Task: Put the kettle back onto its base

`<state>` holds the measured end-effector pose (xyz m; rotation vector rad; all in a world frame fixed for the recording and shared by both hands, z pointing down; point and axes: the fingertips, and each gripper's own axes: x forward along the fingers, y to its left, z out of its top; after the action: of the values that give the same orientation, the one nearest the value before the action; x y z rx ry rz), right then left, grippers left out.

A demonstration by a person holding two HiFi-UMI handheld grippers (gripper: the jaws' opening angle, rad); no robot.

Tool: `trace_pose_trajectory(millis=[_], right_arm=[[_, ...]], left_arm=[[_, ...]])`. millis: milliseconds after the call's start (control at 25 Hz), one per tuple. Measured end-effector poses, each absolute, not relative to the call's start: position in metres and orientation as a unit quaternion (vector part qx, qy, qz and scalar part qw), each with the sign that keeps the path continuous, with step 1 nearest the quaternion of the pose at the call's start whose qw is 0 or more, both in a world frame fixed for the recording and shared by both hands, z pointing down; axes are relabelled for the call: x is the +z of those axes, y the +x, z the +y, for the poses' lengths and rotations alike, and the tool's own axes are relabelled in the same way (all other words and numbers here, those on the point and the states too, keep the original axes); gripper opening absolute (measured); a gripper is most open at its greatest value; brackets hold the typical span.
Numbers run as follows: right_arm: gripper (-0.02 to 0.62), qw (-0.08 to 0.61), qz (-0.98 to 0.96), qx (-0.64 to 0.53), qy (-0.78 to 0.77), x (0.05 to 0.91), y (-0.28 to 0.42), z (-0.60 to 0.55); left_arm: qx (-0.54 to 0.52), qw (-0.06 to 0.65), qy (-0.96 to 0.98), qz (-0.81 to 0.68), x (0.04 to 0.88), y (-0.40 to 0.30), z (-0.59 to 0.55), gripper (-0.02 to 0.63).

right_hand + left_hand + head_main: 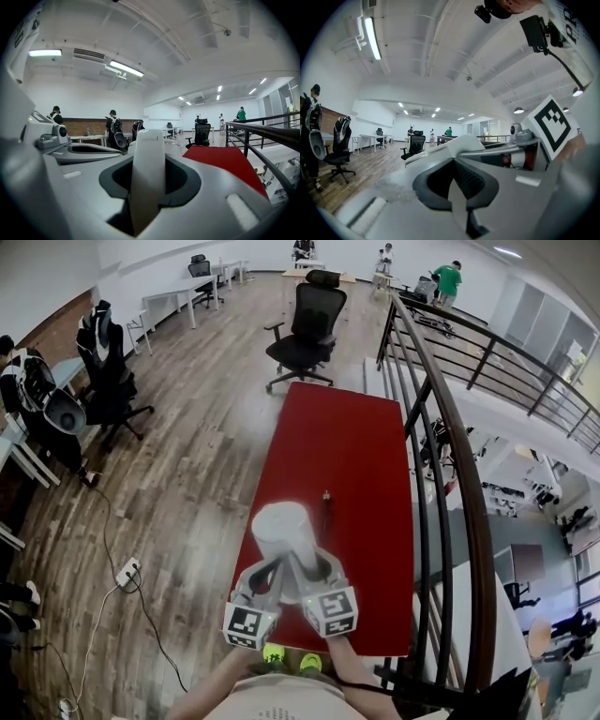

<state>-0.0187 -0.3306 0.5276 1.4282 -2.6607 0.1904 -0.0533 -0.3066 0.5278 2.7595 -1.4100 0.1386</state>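
A white kettle (284, 532) hangs over the near end of the red table (349, 442), between both grippers. My right gripper (309, 570) is shut on the kettle's upright white handle (147, 173), which fills the gap between its jaws in the right gripper view. My left gripper (269, 572) reaches the kettle's lower left side. In the left gripper view a pale part of the kettle (459, 143) sits between the dark pads (471, 180). The kettle hides the patch of table under it. No base shows in any view.
A small dark object (325, 496) lies on the table just beyond the kettle. A black railing (441, 427) runs along the table's right side over a drop. A black office chair (305, 329) stands at the far end. Cables and a power strip (127, 573) lie on the floor at left.
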Motion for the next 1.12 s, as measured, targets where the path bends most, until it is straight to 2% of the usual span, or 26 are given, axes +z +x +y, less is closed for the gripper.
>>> trace_pose_trajectory(millis=[560,1120], right_arm=[[0.124,0.045,-0.88,0.078,0.466,0.546,-0.044,-0.322],[0.126,0.029,-0.893,0.065,0.445,0.559,-0.022,-0.29]], left_arm=[[0.055,0.032,0.889,-0.454,0.54,-0.072,-0.3,-0.008],[0.061,0.054,0.889,-0.451,0.559,-0.065,-0.283,-0.008]])
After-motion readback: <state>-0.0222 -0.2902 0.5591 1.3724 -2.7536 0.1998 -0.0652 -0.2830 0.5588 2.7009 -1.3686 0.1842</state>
